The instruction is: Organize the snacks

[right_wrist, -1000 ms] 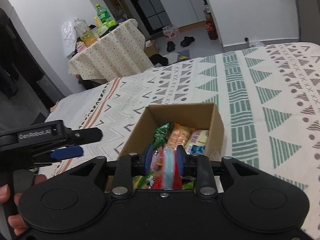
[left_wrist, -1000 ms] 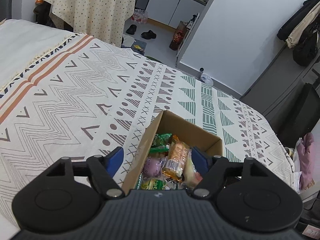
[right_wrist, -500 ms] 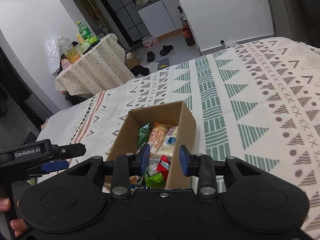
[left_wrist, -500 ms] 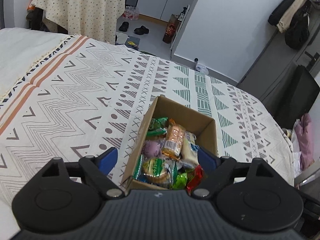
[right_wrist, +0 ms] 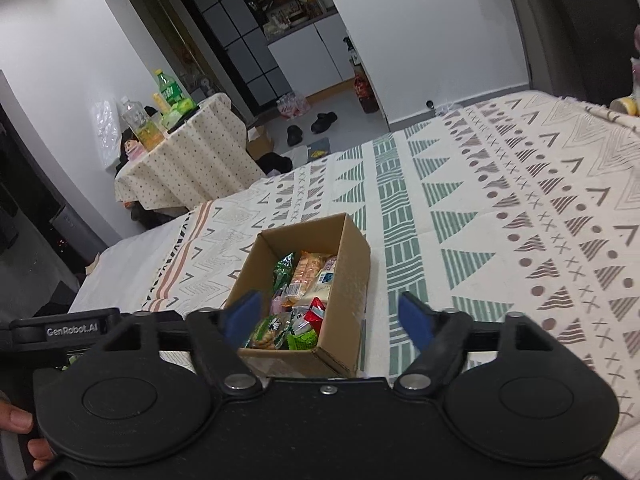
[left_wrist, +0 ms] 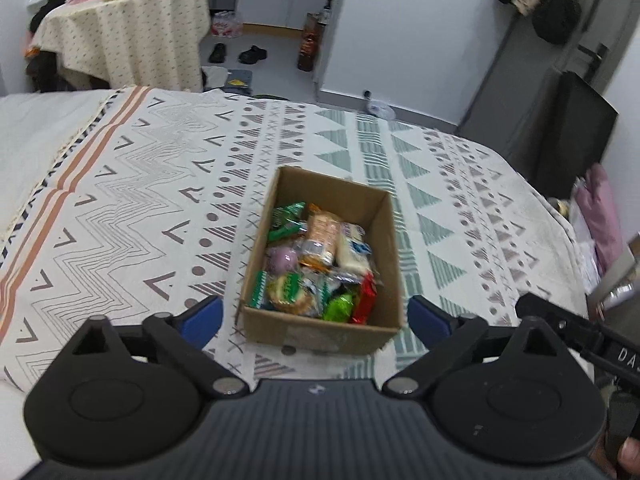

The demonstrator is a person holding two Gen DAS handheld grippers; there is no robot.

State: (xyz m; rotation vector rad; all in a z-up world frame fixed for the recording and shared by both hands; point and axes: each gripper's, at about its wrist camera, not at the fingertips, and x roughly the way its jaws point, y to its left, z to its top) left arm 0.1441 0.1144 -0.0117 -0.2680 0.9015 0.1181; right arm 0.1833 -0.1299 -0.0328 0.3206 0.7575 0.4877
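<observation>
A small cardboard box (left_wrist: pixel 372 220) (right_wrist: pixel 348 264) stands on the patterned bedspread, filled with several wrapped snacks: a red packet (left_wrist: pixel 365 298) (right_wrist: pixel 314 312), green packets (left_wrist: pixel 338 307), an orange biscuit pack (left_wrist: pixel 322 236) (right_wrist: pixel 306 272) and a white pack (left_wrist: pixel 352 248). My left gripper (left_wrist: pixel 316 316) is open, pulled back on the near side of the box, nothing between its blue pads. My right gripper (right_wrist: pixel 332 314) is open too, held back from the box's near end and empty.
The bedspread (left_wrist: pixel 140 200) covers a wide bed around the box. Beyond the bed stand a cloth-covered table (left_wrist: pixel 124 36) with bottles, shoes (left_wrist: pixel 252 54) on the floor and a dark bottle (left_wrist: pixel 310 46) by the wall. A person's hand (right_wrist: pixel 16 420) holds the left gripper's handle.
My right gripper was shut on a red and pink snack over the box; it has opened, the snack lies in the box, and both grippers have drawn back from it.
</observation>
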